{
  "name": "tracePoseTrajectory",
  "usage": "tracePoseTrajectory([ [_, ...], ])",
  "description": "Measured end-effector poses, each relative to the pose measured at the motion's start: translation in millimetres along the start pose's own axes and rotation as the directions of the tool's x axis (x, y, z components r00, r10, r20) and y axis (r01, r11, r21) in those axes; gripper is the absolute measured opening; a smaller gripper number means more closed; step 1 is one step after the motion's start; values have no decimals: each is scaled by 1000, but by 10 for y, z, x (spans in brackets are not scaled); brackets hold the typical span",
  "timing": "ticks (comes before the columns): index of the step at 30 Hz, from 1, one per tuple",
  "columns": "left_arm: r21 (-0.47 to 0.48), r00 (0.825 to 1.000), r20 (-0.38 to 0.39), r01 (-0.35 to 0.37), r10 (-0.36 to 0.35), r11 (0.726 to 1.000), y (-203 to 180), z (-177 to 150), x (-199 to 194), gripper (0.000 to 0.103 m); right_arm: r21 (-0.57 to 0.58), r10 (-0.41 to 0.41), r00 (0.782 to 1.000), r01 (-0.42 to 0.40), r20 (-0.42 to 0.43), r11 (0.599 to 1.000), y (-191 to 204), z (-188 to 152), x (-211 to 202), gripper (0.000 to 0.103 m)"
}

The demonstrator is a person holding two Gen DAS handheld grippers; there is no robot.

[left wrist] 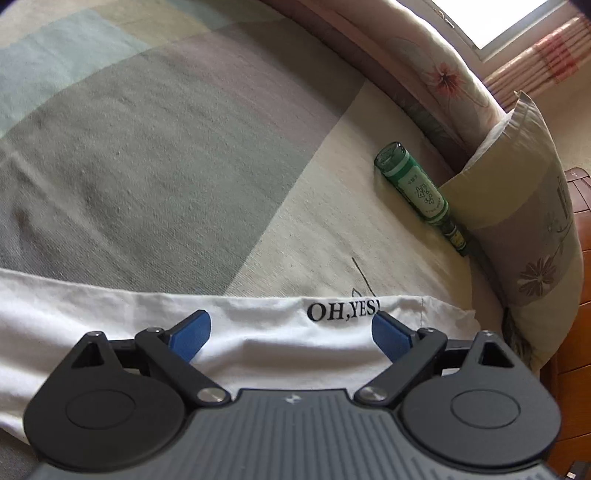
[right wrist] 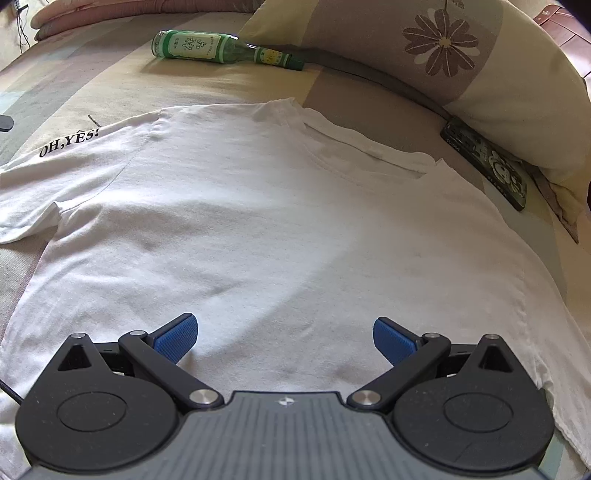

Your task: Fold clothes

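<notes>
White t-shirt lying flat on the bed; both tongs, left and right, hovering wide apart, gripping nothing. Green bottle lying upper left.

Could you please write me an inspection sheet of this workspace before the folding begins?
Surface: bed sheet in large pastel blocks.
Job's things: white T-shirt spread flat, neck toward the pillow; sleeve printed "OH,YES!".
Clutter: green glass bottle lying on its side beyond the shirt; dark phone beside the pillow.
Grippers: left gripper open above the printed sleeve; right gripper open above the shirt's body; neither holds cloth.
Cables: thin dark cord at the right view's lower left edge.
Surroundings: floral quilt, window.
</notes>
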State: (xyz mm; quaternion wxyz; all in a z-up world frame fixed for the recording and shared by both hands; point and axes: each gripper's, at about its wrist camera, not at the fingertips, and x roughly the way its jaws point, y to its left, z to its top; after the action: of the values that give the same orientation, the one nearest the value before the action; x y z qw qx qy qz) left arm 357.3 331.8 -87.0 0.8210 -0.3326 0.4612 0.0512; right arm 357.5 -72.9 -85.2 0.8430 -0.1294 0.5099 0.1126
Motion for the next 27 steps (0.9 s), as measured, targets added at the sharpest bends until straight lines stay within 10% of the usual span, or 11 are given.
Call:
tracePoseTrajectory([
  [11, 13, 990, 62, -128, 127, 992, 140, 301, 4, 93, 6, -5, 1000, 5, -9, 1000, 15, 46, 43, 103],
  [18, 55, 997, -25, 75, -74, 996, -230, 146, -6, 93, 13, -4, 1000, 4, -14, 1000, 48, 67, 94, 103],
  [27, 123, 952, -177, 272, -249, 954, -1004, -80, 733, 93, -19, 11, 1000, -11, -20, 1000, 186, 68, 109, 103],
])
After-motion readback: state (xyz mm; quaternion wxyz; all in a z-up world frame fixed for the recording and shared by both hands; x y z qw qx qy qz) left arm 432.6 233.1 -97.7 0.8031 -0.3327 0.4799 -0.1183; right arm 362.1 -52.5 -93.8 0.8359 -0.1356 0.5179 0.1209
